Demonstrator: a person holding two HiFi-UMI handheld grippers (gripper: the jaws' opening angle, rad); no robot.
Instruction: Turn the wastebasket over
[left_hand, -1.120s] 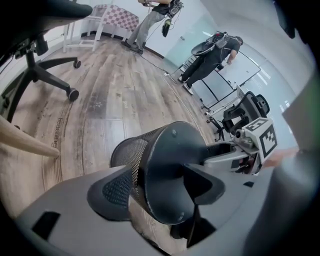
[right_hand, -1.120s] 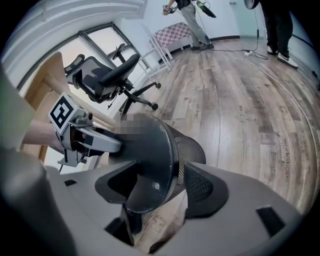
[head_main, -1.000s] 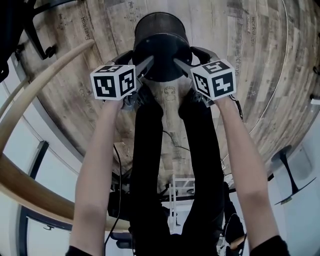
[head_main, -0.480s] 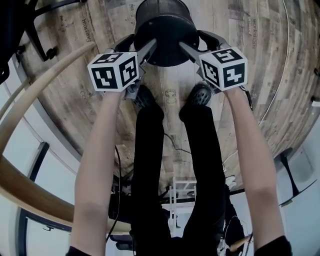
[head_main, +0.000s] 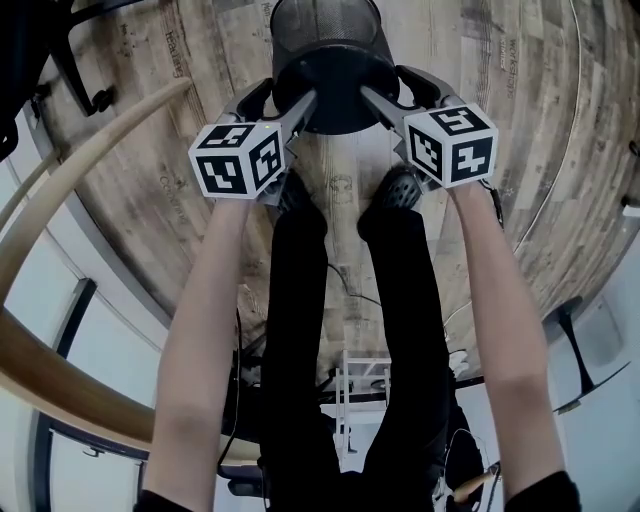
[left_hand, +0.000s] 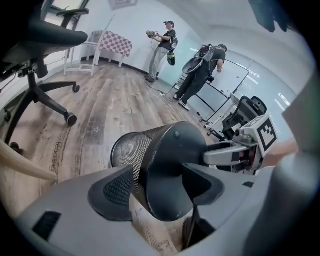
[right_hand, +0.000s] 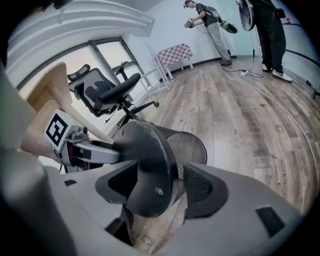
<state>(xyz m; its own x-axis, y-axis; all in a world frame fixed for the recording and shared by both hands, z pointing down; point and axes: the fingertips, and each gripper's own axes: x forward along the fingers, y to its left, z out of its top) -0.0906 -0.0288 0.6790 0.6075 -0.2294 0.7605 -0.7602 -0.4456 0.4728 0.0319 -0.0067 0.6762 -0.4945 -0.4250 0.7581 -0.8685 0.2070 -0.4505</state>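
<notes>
While both grippers bite on it, the wastebasket sits tipped at the top middle of the head view. Its solid black base faces back toward the person, and its mesh wall runs away over the wooden floor. The left gripper has the base's left edge: in the left gripper view one jaw lies against the mesh outside and the other presses on the flat underside, with the rim clamped between them. The right gripper takes the opposite edge the same way (each gripper view shows the other gripper reaching in across the base). The basket thus lies between the two grippers and just beyond them, ahead of the person's shoes. Whether its open mouth touches the floor cannot be told.
</notes>
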